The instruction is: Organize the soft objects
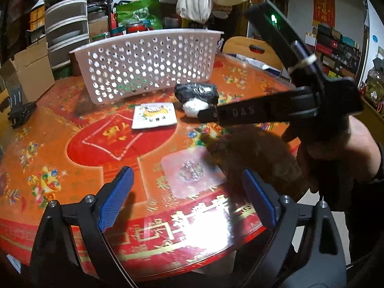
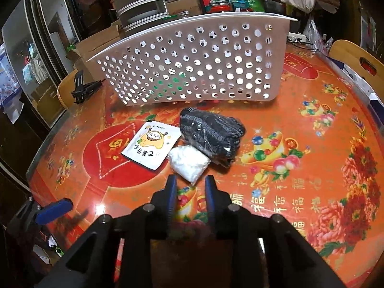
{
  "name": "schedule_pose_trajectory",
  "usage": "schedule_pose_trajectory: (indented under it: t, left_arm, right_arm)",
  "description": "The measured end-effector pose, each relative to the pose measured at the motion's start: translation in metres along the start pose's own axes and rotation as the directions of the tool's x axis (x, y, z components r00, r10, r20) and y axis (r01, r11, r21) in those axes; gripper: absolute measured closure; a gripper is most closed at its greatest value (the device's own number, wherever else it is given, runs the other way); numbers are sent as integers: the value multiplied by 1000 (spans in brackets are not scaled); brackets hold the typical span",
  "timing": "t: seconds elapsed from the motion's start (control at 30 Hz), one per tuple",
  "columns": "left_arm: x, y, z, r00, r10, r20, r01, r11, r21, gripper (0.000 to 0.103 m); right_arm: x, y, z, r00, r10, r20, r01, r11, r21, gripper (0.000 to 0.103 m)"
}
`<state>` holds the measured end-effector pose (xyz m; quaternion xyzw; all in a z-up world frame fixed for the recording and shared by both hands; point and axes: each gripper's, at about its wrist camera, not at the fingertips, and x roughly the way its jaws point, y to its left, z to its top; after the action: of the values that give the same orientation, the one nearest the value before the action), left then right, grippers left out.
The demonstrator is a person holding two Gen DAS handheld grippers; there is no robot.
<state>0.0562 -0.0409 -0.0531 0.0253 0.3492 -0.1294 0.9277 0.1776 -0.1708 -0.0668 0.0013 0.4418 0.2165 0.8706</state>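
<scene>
A white perforated basket [image 1: 148, 64] [image 2: 199, 64] stands at the back of the red patterned table. In front of it lie a black knitted bundle in clear wrap [image 2: 212, 132] [image 1: 196, 91], a small white soft bag [image 2: 188, 162] [image 1: 193, 106] and a flat white sachet with a cartoon print [image 2: 151, 147] [image 1: 154, 115]. My right gripper [image 2: 189, 187] has its jaws partly open with nothing between them, just short of the white bag. My left gripper [image 1: 187, 192] is wide open and empty over the near table.
The right gripper's body and the hand holding it [image 1: 312, 110] cross the right of the left wrist view. A black stand [image 2: 82, 86] sits at the table's left edge. Chairs [image 1: 252, 48], boxes, drawers and bags crowd behind the table.
</scene>
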Motion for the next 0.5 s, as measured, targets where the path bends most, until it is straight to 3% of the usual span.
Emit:
schedule_pose_trajectory:
  t: [0.27, 0.5]
  left_arm:
    - [16, -5, -2, 999, -9, -33, 9, 1000, -5, 13]
    - [23, 29, 20, 1000, -5, -28, 3, 997, -71, 13]
  right_arm:
    - [1, 1, -1, 1000, 21, 11, -21, 999, -24, 74]
    - [8, 3, 7, 1000, 29, 13, -28, 999, -27, 74]
